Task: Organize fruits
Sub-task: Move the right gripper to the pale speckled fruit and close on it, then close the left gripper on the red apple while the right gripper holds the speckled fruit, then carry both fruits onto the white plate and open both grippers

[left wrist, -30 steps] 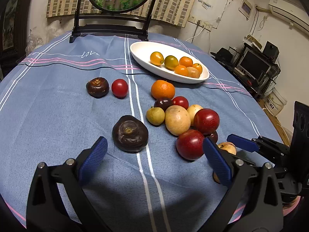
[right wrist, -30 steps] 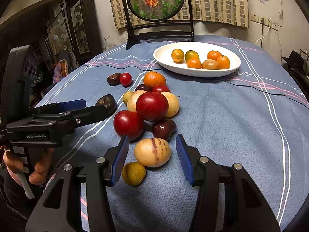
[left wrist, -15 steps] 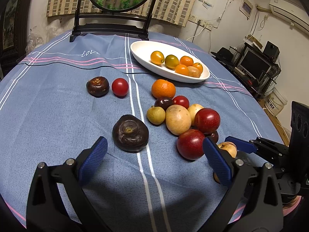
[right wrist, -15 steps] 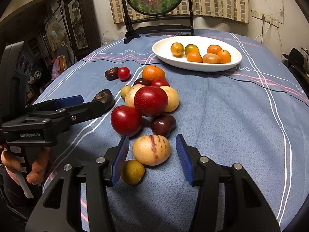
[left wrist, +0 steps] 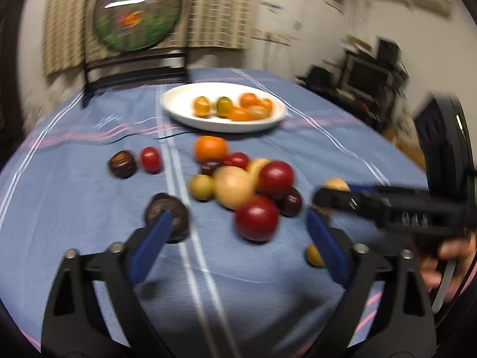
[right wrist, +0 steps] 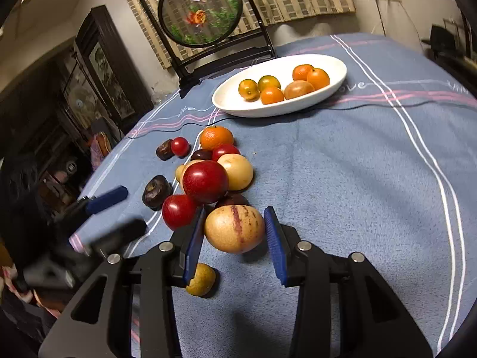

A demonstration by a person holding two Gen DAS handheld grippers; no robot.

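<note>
My right gripper [right wrist: 235, 210] has its jaws closing on a yellow fruit with purple stripes [right wrist: 235, 228]; both blue pads touch its sides. In the blurred left wrist view my left gripper [left wrist: 238, 214] is closing too, still wide, with a red fruit [left wrist: 256, 217] between its fingers and no pad on it. A dark brown fruit [left wrist: 176, 211] sits behind its left finger. The white oval plate [right wrist: 238, 110] at the back holds several orange and green citrus fruits.
A pile of red, yellow, dark and orange fruits [right wrist: 220, 167] lies mid-cloth. A small yellow-green fruit [right wrist: 202, 279] rests under my right gripper's left finger. A round fish screen on a black stand [right wrist: 199, 9] stands behind the plate. A person's hand [left wrist: 447, 253] holds the right gripper.
Both views have rolled and shifted sideways. The right jaws narrowed onto the striped fruit. The left jaws narrowed, and the red fruit now lies between them instead of the dark one.
</note>
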